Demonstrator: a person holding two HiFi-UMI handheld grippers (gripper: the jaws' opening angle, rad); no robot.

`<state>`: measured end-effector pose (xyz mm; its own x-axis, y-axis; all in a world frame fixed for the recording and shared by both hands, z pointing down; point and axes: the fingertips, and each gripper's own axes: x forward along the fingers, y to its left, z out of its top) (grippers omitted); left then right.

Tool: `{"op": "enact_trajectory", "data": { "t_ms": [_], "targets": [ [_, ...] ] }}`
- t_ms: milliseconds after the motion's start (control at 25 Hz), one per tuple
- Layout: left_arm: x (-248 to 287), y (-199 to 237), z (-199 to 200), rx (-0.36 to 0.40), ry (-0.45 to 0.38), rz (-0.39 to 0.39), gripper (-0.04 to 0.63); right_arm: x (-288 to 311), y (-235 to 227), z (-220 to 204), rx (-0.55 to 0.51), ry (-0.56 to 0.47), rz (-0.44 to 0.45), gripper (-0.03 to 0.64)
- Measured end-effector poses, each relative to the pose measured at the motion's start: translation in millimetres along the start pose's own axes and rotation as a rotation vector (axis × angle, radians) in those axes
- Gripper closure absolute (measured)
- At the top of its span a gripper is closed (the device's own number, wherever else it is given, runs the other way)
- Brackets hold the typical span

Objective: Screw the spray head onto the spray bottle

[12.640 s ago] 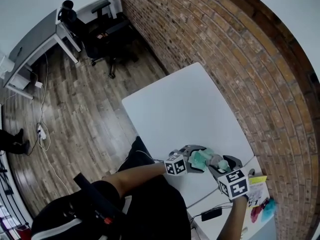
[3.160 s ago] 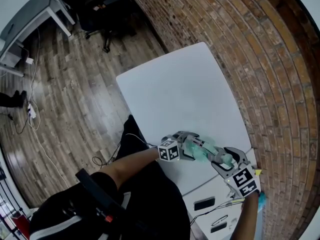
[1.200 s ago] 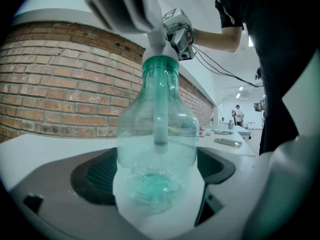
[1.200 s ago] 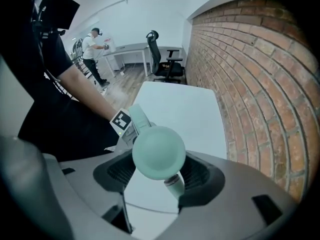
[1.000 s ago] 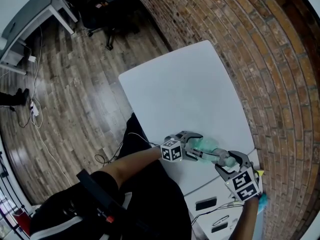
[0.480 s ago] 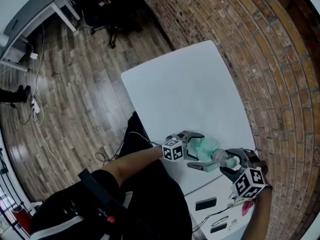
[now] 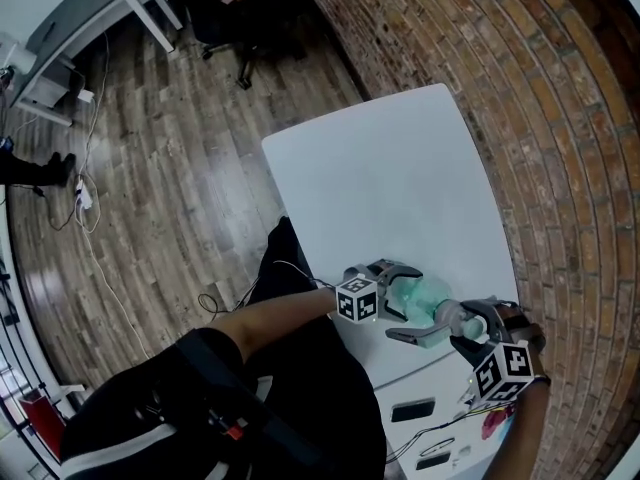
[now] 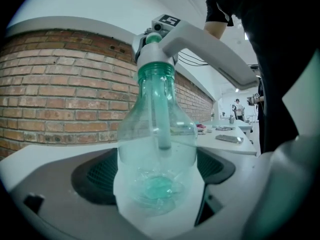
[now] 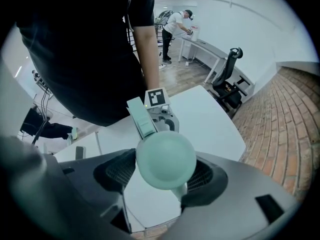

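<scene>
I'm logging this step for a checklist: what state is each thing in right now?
spray bottle: held sideways, gripped near its base.
spray head: sitting on the bottle's neck; tightness cannot be told.
left gripper: shut on the spray bottle.
right gripper: shut on the spray head.

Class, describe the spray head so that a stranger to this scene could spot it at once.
Find the white table beside the brick wall; two grippers meet at its near edge. The left gripper clamps a clear green bottle, and the spray head sits on its neck, in the right gripper. Unlike the see-through bottle, it is opaque and pale.
</scene>
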<state>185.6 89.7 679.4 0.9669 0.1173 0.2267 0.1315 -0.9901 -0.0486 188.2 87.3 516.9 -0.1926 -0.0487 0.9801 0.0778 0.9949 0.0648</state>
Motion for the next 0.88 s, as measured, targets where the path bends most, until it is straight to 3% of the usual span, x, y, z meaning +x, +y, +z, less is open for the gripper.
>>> {"op": "enact_trajectory", "data": {
  "t_ms": [200, 360, 520, 640, 760, 880],
  "targets": [
    [-3, -2, 4, 0.012, 0.013, 0.009, 0.103, 0, -1, 2, 0.030, 0.021, -0.043, 0.339],
    [-3, -1, 2, 0.010, 0.024, 0.003, 0.104, -8, 1, -1, 0.117, 0.001, -0.085, 0.339],
    [-1, 1, 3, 0.010, 0.026, -0.004, 0.106, -28, -5, 0, 0.282, -0.080, -0.164, 0.339],
    [-1, 1, 2, 0.010, 0.028, -0.008, 0.106, -36, -12, 4, 0.461, -0.154, -0.243, 0.339],
    [0, 0, 2, 0.011, 0.028, -0.014, 0.106, -35, -10, 10, 0.602, -0.218, -0.257, 0.339],
    [-1, 1, 2, 0.011, 0.027, -0.016, 0.106, -34, -9, 12, 0.663, -0.225, -0.249, 0.339]
  ]
}}
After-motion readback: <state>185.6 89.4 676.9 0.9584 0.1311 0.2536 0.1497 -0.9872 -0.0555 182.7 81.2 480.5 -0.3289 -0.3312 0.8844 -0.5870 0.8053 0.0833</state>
